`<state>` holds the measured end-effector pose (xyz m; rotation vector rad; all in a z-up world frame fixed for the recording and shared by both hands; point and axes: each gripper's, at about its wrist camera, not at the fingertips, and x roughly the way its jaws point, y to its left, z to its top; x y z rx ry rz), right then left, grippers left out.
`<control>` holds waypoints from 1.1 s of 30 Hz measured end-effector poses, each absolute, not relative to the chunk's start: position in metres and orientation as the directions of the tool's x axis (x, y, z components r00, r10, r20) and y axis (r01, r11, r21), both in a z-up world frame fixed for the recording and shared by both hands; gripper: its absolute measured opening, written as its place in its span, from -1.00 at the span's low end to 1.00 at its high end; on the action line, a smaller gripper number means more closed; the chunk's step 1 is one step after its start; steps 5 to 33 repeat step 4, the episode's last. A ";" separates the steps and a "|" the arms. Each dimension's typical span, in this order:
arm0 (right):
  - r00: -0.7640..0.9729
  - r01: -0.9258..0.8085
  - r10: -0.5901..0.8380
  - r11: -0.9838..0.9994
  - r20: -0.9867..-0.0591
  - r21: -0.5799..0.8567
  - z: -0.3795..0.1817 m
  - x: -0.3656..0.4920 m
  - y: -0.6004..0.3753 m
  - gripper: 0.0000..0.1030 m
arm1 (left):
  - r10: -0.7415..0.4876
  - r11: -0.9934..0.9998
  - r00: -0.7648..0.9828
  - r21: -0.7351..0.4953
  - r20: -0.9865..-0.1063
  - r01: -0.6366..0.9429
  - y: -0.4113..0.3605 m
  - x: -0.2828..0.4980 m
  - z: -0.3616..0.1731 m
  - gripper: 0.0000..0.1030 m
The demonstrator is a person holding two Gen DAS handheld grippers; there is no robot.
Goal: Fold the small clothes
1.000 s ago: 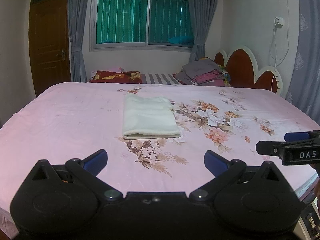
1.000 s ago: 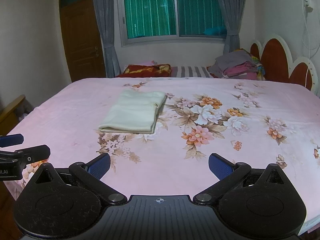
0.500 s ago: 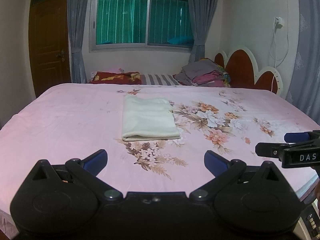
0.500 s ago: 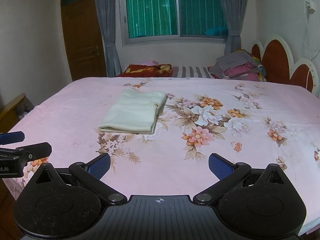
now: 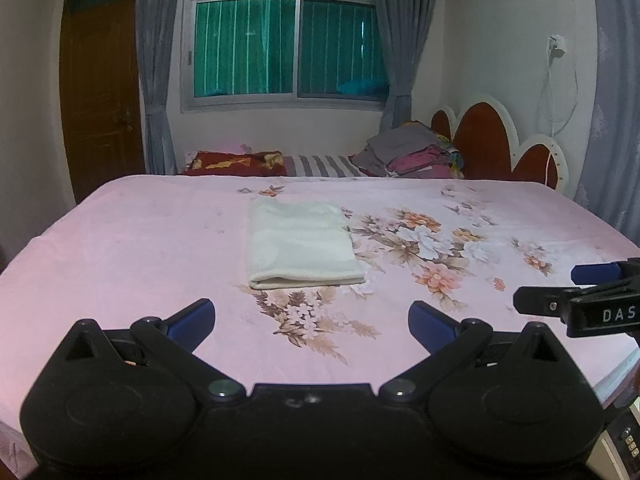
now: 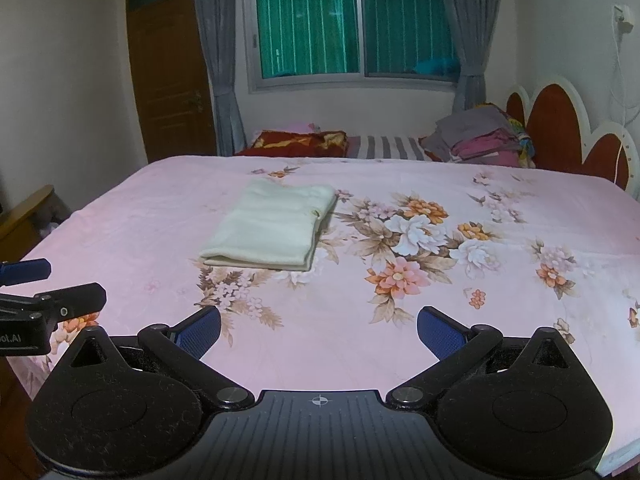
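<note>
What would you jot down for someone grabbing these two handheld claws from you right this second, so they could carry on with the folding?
Left gripper: open, empty, held over the near edge of the bed.
Right gripper: open, empty, alongside it.
Cream garment: lies folded into a flat rectangle mid-bed, apart from both grippers.
Done: that piece looks folded.
Left: probably the clothes pile by the headboard; I can't tell whether those already count as folded.

The folded garment (image 5: 301,245) at frame centre is soft, matt, cream cloth. The bedsheet (image 5: 120,240) beneath is smooth pink floral fabric. The door (image 5: 100,92), upper left, is dark varnished wood.
</note>
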<state>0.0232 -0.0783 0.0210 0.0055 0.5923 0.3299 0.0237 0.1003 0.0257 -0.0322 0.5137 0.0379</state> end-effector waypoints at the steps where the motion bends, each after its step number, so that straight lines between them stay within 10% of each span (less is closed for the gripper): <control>1: 0.779 -0.303 0.307 0.948 -0.547 0.100 0.021 0.023 -0.078 1.00 | 0.029 0.999 0.871 -0.022 -0.490 -0.045 0.101 0.023 0.026 0.99; 33: 0.779 -0.303 0.306 0.948 -0.547 0.099 0.021 0.023 -0.078 1.00 | 0.032 0.998 0.869 -0.025 -0.494 -0.052 0.105 0.025 0.025 0.99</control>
